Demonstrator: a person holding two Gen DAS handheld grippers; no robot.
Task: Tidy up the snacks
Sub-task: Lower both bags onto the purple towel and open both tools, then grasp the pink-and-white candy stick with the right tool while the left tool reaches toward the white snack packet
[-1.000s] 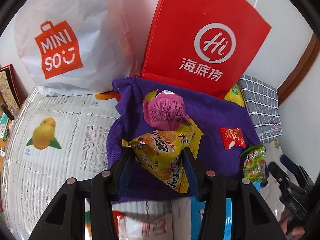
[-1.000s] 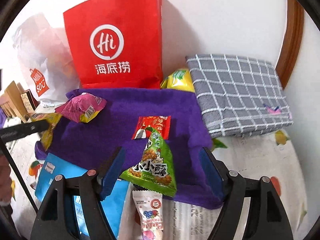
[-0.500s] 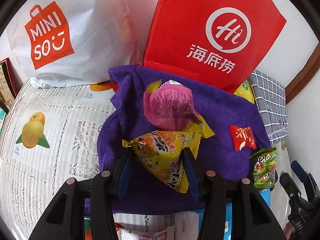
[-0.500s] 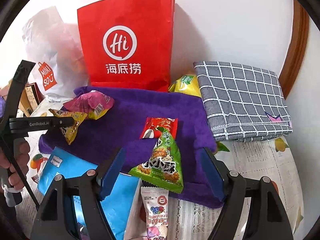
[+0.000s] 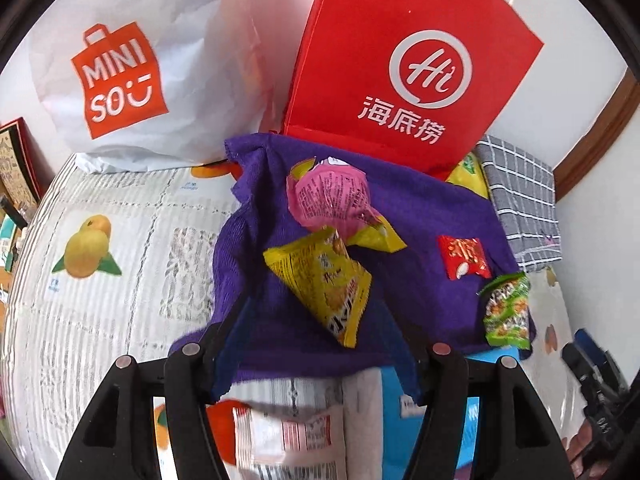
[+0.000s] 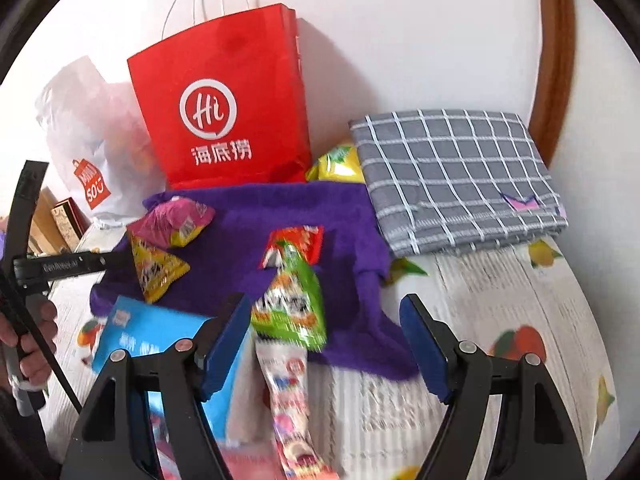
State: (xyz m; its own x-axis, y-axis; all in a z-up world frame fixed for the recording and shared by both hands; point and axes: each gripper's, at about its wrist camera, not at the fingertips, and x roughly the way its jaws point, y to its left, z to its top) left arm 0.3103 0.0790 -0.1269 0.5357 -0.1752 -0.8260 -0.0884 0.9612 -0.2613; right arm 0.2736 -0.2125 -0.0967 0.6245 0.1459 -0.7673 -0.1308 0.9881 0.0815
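Observation:
A purple towel (image 5: 424, 216) lies on the table, also in the right wrist view (image 6: 352, 216). On it lie a yellow snack packet (image 5: 324, 276), a pink packet (image 5: 332, 196), a small red packet (image 5: 464, 256) and a green packet (image 5: 508, 308). My left gripper (image 5: 316, 344) is open, just behind the yellow packet and apart from it. My right gripper (image 6: 326, 340) is open, with the green packet (image 6: 292, 300) lying between and ahead of its fingers. The yellow packet (image 6: 158, 266) and pink packet (image 6: 172, 220) show at left there.
A red paper bag (image 6: 224, 108) and a white MINISO bag (image 5: 120, 76) stand at the back wall. A grey checked cloth (image 6: 456, 172) lies right. A blue packet (image 6: 156, 328) and a white-pink packet (image 6: 288, 384) lie near the front edge of the towel.
My left gripper has opened and let go of the yellow packet, which now lies on the purple towel by the pink packet. My right gripper has drawn back a little.

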